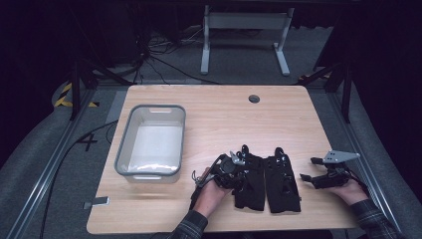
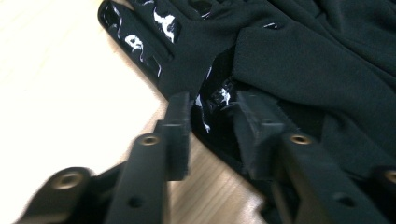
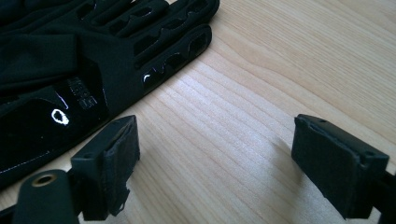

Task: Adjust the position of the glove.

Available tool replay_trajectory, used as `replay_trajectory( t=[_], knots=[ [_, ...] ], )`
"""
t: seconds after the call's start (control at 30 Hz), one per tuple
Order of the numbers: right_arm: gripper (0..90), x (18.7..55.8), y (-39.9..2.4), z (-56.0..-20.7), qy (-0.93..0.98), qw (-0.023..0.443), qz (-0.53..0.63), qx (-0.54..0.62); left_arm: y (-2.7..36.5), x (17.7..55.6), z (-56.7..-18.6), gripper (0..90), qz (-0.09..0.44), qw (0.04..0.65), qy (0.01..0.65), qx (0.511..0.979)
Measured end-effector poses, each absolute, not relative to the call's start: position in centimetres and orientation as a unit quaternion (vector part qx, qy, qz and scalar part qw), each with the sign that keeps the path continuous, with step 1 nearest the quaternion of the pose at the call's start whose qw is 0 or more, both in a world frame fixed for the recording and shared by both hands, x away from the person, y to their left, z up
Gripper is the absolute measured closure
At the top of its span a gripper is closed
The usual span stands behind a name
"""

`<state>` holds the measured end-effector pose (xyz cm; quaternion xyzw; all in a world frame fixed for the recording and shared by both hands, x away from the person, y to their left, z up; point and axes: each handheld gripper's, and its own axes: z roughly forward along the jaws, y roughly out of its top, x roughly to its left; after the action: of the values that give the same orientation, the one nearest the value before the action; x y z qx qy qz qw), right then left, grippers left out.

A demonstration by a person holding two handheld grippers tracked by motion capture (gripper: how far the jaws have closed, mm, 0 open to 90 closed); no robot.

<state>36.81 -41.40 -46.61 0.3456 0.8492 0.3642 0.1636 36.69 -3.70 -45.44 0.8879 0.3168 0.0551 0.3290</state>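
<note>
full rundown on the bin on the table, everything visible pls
The grey-rimmed translucent plastic bin is a rectangular tub with rounded corners, a darker grey rim and pale, milky walls and floor. It sits upright on the left part of the light wooden table, long side running away from the person. It looks empty; light glare marks its near inner wall. A handle lip shows at the near end. Nothing touches it besides the table; the black gloves and both grippers lie apart to its right.
</note>
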Motion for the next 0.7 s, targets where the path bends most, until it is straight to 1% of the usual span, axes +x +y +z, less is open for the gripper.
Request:
replay_trajectory(
  t=[0.17,0.23,0.33,0.4,0.5,0.6,0.63,0.67,0.7],
  knots=[
    [15.7,36.8,-41.4,-46.6,0.849,0.164,0.364,0.346,-3.7,36.8,-45.4,80.3,0.041,0.328,0.32,0.888],
    [15.8,36.8,-41.4,-46.6,0.849,0.164,0.364,0.346,-3.7,36.8,-45.3,83.2,0.041,0.328,0.322,0.887],
    [16.1,36.8,-41.4,-46.6,0.849,0.165,0.364,0.346,-3.3,37.0,-45.1,84.3,0.032,0.332,0.326,0.885],
    [16.4,36.8,-41.4,-46.6,0.849,0.166,0.365,0.346,-2.9,37.1,-44.9,84.3,0.018,0.345,0.332,0.878],
    [17.7,36.8,-41.4,-46.6,0.85,0.164,0.364,0.344,-2.5,37.2,-44.5,84.4,0.013,0.359,0.334,0.872],
    [21.8,36.7,-41.2,-46.4,0.853,0.16,0.363,0.338,-2.3,37.3,-43.8,84.4,0.005,0.371,0.333,0.867],
    [25.6,36.7,-41.2,-46.3,0.856,0.158,0.361,0.335,-2.2,37.3,-43.5,84.4,0.002,0.378,0.332,0.864],
    [25.6,36.7,-41.2,-46.3,0.856,0.158,0.361,0.335,-2.2,37.3,-43.5,84.4,0.002,0.378,0.332,0.864],
    [28.2,36.6,-41.1,-46.2,0.858,0.157,0.36,0.331,-2.1,37.3,-43.4,84.4,0.001,0.379,0.333,0.864]
  ],
)
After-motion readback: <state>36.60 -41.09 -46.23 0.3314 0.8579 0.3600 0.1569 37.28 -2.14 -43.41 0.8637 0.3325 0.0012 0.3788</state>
